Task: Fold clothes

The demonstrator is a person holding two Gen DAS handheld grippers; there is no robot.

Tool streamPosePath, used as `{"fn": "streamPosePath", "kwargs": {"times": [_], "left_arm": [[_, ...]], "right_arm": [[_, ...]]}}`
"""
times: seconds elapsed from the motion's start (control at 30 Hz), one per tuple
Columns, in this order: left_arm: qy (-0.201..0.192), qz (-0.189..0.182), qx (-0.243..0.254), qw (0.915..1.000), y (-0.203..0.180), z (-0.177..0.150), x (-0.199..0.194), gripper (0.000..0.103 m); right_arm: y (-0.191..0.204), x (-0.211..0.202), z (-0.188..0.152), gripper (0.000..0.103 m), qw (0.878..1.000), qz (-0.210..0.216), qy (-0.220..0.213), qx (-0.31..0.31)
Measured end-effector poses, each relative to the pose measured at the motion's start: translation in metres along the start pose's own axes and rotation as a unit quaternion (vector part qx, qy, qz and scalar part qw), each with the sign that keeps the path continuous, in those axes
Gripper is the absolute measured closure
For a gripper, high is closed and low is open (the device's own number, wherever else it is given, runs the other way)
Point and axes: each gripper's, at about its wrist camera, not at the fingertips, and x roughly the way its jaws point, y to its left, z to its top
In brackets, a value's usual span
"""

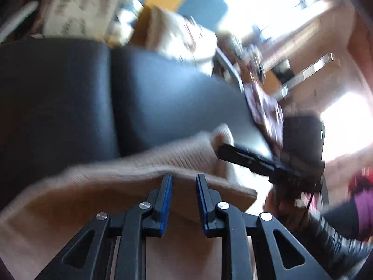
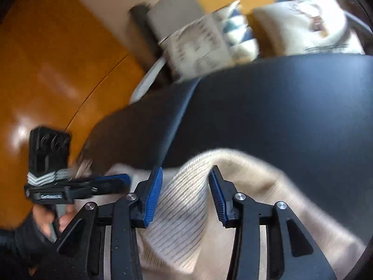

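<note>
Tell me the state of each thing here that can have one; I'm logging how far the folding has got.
Beige knit garment: unfolded, rumpled, draped over the seat's front edge.
Left gripper: jaws open, fabric beneath them, not pinched.
Right gripper: jaws open, a raised ridge of the knit between them, not clamped.
Dark seat cushions: bare apart from the garment.
Patterned pillows: leaning behind the seat, blurred.

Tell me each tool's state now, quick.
Left tool: open, over the beige ribbed knit garment.
Right tool: open, garment fold between fingers, not clamped.
</note>
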Motion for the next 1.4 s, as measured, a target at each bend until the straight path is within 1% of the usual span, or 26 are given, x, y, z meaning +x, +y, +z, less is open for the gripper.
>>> {"fn": "streamPosePath", "kwargs": {"times": [0.07, 0.1, 0.2, 0.23, 0.3, 0.37, 0.4, 0.47, 0.53, 0.63, 0.7, 0.73, 0.77, 0.8, 0.83, 0.9, 0.93, 1.0, 1.07, 1.1, 1.17, 1.2, 1.27, 1.3, 1.37, 1.4], "left_arm": [[-0.037, 0.005, -0.029, 0.9989, 0.010, 0.017, -0.003, 0.082], [-0.045, 0.012, -0.042, 0.9980, 0.018, 0.028, 0.000, 0.082], [-0.038, 0.043, -0.041, 0.9975, 0.028, 0.027, 0.003, 0.082], [-0.034, 0.051, -0.032, 0.9976, 0.027, 0.023, 0.003, 0.082], [-0.018, 0.064, 0.003, 0.9978, 0.023, 0.014, -0.003, 0.082], [0.000, 0.078, 0.057, 0.9953, 0.005, 0.001, -0.003, 0.082], [0.010, 0.084, 0.087, 0.9926, -0.005, -0.006, -0.002, 0.082], [0.035, 0.102, 0.146, 0.9834, -0.022, -0.019, -0.001, 0.082], [0.056, 0.125, 0.196, 0.9710, -0.036, -0.032, 0.001, 0.082], [0.078, 0.136, 0.277, 0.9481, -0.064, -0.055, 0.011, 0.082], [0.095, 0.152, 0.326, 0.9283, -0.079, -0.069, 0.022, 0.082], [0.102, 0.157, 0.335, 0.9234, -0.083, -0.071, 0.030, 0.082], [0.109, 0.160, 0.338, 0.9211, -0.086, -0.072, 0.039, 0.082], [0.116, 0.163, 0.341, 0.9186, -0.089, -0.073, 0.047, 0.082], [0.118, 0.165, 0.340, 0.9184, -0.088, -0.073, 0.048, 0.082], [0.110, 0.163, 0.326, 0.9246, -0.086, -0.068, 0.048, 0.082], [0.103, 0.159, 0.310, 0.9318, -0.082, -0.061, 0.047, 0.082], [0.087, 0.149, 0.263, 0.9491, -0.071, -0.044, 0.046, 0.082], [0.071, 0.139, 0.216, 0.9638, -0.060, -0.027, 0.045, 0.082], [0.063, 0.133, 0.193, 0.9702, -0.055, -0.019, 0.044, 0.082], [0.041, 0.127, 0.144, 0.9806, -0.043, -0.001, 0.042, 0.082], [0.025, 0.129, 0.119, 0.9843, -0.036, 0.009, 0.041, 0.082], [-0.005, 0.132, 0.065, 0.9891, -0.021, 0.027, 0.039, 0.082], [-0.018, 0.131, 0.039, 0.9904, -0.012, 0.033, 0.037, 0.082], [-0.042, 0.132, -0.002, 0.9903, 0.004, 0.040, 0.030, 0.082], [-0.056, 0.138, -0.016, 0.9888, 0.010, 0.042, 0.025, 0.082]], "right_arm": [[-0.009, 0.001, 0.005, 0.058, 1.000, -0.017, -0.012, 0.013], [-0.010, -0.001, 0.003, 0.058, 1.000, -0.022, -0.012, 0.013], [-0.012, -0.007, -0.010, 0.058, 0.999, -0.037, -0.014, 0.006], [-0.012, -0.010, -0.013, 0.058, 0.998, -0.053, -0.016, 0.002], [-0.012, -0.017, -0.017, 0.058, 0.996, -0.085, -0.020, -0.006], [-0.016, -0.027, -0.028, 0.059, 0.993, -0.114, -0.020, -0.027], [-0.012, -0.033, -0.037, 0.058, 0.988, -0.145, -0.014, -0.052], [-0.010, -0.037, -0.047, 0.059, 0.975, -0.197, 0.004, -0.100], [-0.010, -0.038, -0.061, 0.059, 0.957, -0.250, 0.031, -0.141], [-0.015, -0.035, -0.066, 0.059, 0.951, -0.266, 0.048, -0.149], [-0.018, -0.032, -0.070, 0.058, 0.947, -0.277, 0.060, -0.154], [-0.020, -0.031, -0.071, 0.059, 0.944, -0.282, 0.065, -0.156], [-0.021, -0.030, -0.073, 0.059, 0.942, -0.287, 0.071, -0.159], [-0.020, -0.027, -0.072, 0.058, 0.944, -0.277, 0.076, -0.162], [-0.018, -0.023, -0.072, 0.059, 0.946, -0.267, 0.081, -0.165], [-0.008, -0.014, -0.067, 0.058, 0.952, -0.235, 0.087, -0.176], [-0.007, -0.008, -0.064, 0.058, 0.959, -0.213, 0.092, -0.165], [-0.005, 0.002, -0.056, 0.058, 0.970, -0.169, 0.101, -0.142], [-0.002, 0.013, -0.049, 0.058, 0.979, -0.125, 0.109, -0.118], [-0.001, 0.018, -0.045, 0.058, 0.983, -0.102, 0.113, -0.106], [-0.001, 0.024, -0.033, 0.058, 0.991, -0.064, 0.097, -0.073], [-0.001, 0.028, -0.027, 0.058, 0.994, -0.043, 0.087, -0.055], [-0.005, 0.032, -0.015, 0.058, 0.998, -0.011, 0.053, -0.017], [-0.011, 0.034, -0.009, 0.054, 0.999, -0.007, 0.038, 0.003], [-0.022, 0.038, 0.001, 0.053, 0.999, -0.029, 0.015, 0.022], [-0.022, 0.037, 0.000, 0.053, 0.999, -0.043, 0.013, 0.015]]}}
